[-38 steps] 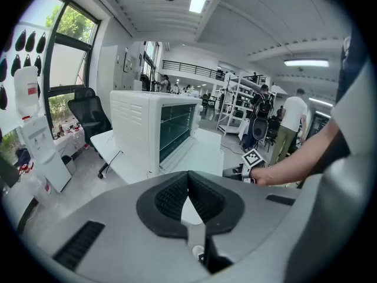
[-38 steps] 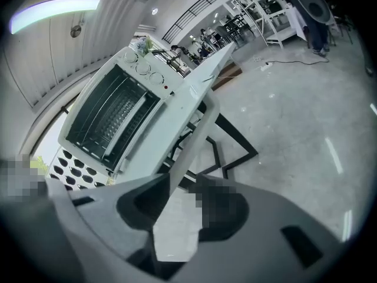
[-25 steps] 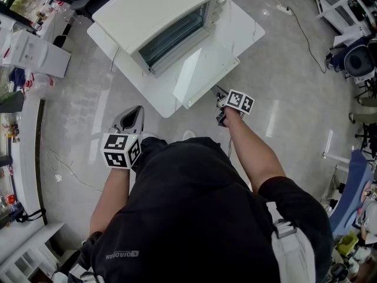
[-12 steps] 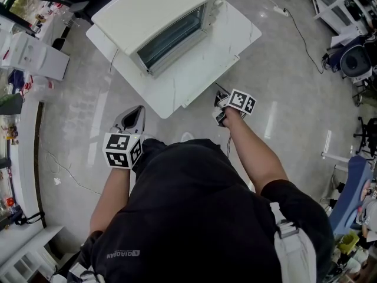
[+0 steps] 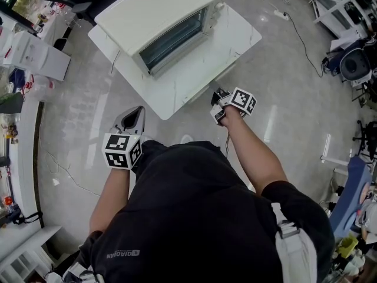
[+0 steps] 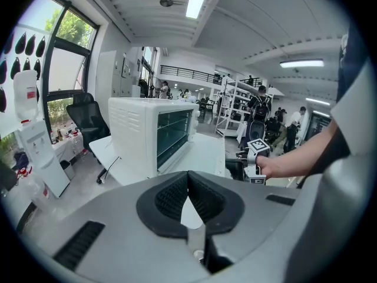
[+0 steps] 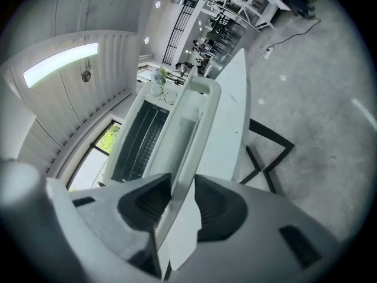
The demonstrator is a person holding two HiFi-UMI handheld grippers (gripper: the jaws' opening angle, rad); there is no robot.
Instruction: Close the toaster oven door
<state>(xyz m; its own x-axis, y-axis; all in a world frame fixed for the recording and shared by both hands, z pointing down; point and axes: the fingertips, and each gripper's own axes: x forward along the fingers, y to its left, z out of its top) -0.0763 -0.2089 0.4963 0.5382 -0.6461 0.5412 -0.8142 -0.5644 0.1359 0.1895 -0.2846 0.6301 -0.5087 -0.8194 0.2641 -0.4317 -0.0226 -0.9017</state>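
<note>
The toaster oven (image 5: 158, 10) sits along the back edge of the white table (image 5: 203, 69). Its glass door (image 5: 172, 37) faces the bare strip along the front edge. From above and from my left tongs' view the door looks upright and flush with the oven's front, so I judge the closing is done or nearly so.

My right tongs (image 7: 184, 178) hang just off the table's front edge, near its right corner, with the jaws well apart and gripping nothing. White table shows through the gap. My left tongs (image 6: 188, 173) are well back from the table, tips together and empty.

Next I should check that the door is fully shut, nudging its top edge if it is not.
</note>
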